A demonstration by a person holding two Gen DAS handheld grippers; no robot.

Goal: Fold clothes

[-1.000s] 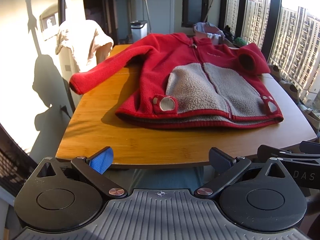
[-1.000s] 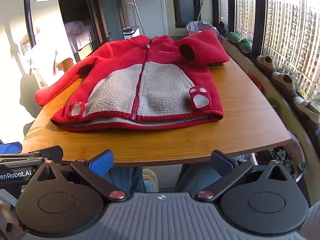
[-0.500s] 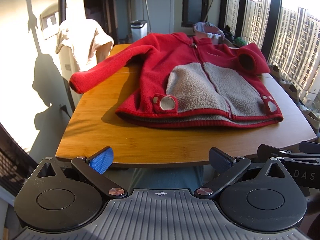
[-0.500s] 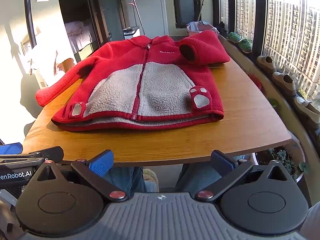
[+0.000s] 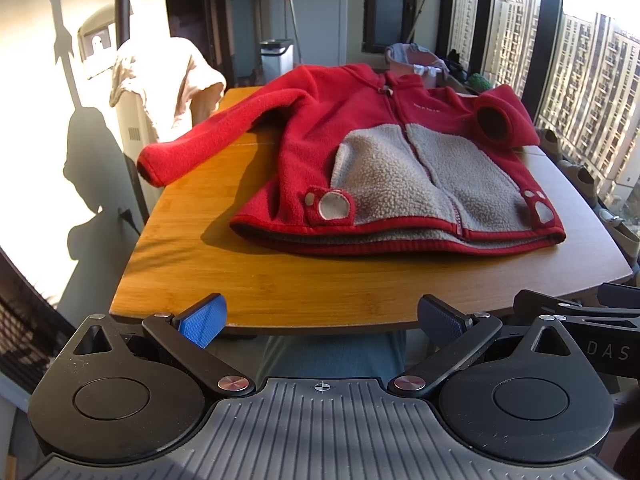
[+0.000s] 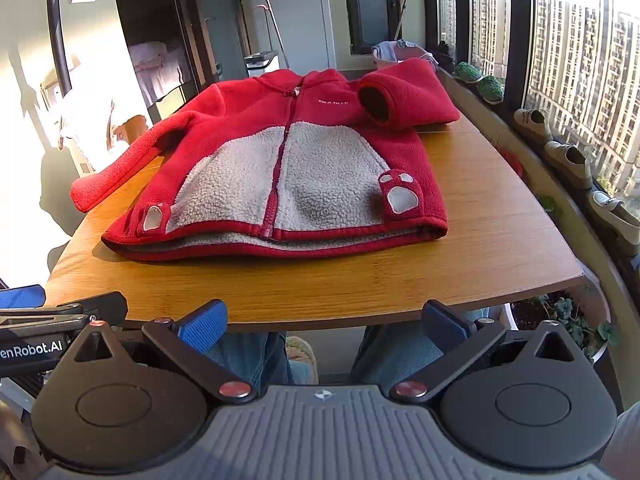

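A red fleece jacket [image 5: 400, 160] with grey front panels lies zipped and face up on the wooden table [image 5: 280, 280]; it also shows in the right wrist view [image 6: 288, 168]. Its left sleeve [image 5: 208, 136] stretches out to the table's left edge. Its right sleeve [image 6: 400, 96] is folded over the chest. My left gripper [image 5: 320, 316] is open and empty, held in front of the table's near edge. My right gripper [image 6: 324, 320] is open and empty too, beside it at the near edge.
A basket of clothes [image 5: 416, 60] stands beyond the table's far end. A cloth-draped appliance [image 5: 168, 80] stands to the left. Shoes [image 6: 568, 160] line the window ledge on the right. A bin [image 5: 276, 56] stands at the back. The person's legs [image 6: 248, 352] are under the table.
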